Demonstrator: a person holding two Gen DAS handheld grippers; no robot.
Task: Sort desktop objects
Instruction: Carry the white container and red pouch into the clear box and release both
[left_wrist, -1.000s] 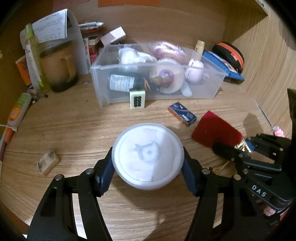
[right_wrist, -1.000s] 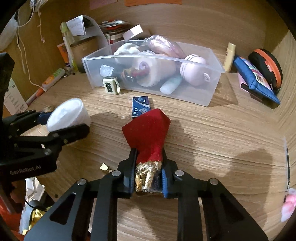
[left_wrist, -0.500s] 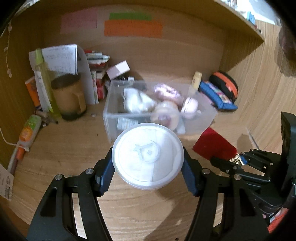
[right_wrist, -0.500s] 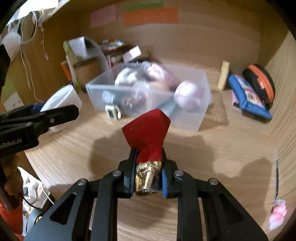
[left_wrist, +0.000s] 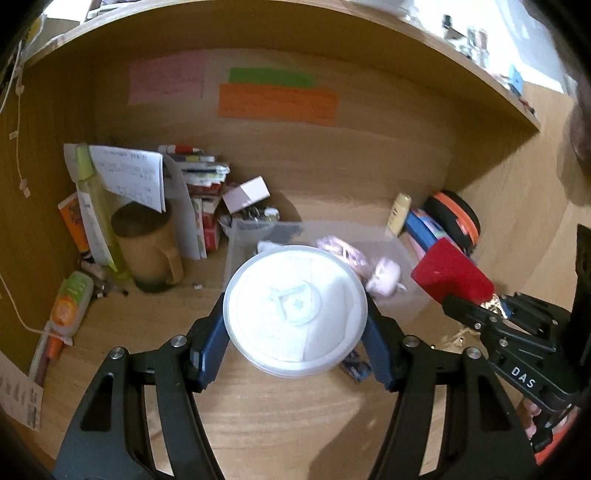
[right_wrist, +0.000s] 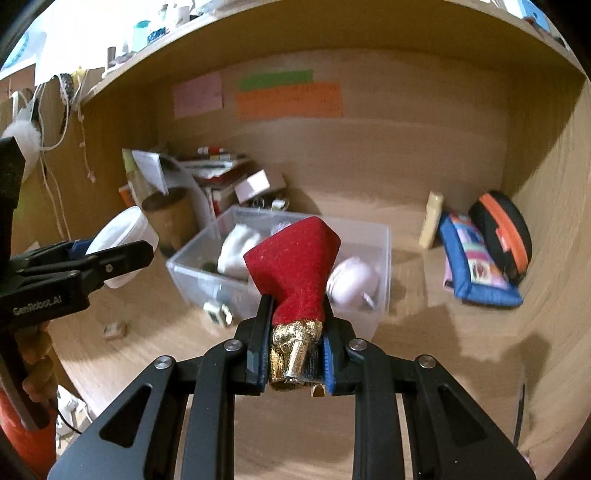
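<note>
My left gripper (left_wrist: 295, 317) is shut on a round white lidded tub (left_wrist: 295, 312) and holds it in the air above the desk; the tub also shows in the right wrist view (right_wrist: 123, 247). My right gripper (right_wrist: 295, 314) is shut on a red velvet pouch with a gold foil neck (right_wrist: 293, 273), also lifted; the pouch shows at the right of the left wrist view (left_wrist: 448, 275). A clear plastic bin (right_wrist: 382, 266) holding several toys stands on the desk beyond both grippers, partly hidden behind the tub in the left wrist view (left_wrist: 236, 236).
A brown mug (left_wrist: 147, 243), papers and a stack of small boxes (left_wrist: 207, 184) crowd the back left. A blue pouch (right_wrist: 476, 266) and a black-orange case (right_wrist: 502, 229) lie at the back right. A mahjong tile (right_wrist: 218, 314) sits by the bin. An orange tube (left_wrist: 66, 306) lies left.
Both grippers have risen and tilted up with their loads, so the bin and desk look lower and farther and the back wall's coloured notes come into view. Both grips are unchanged.
</note>
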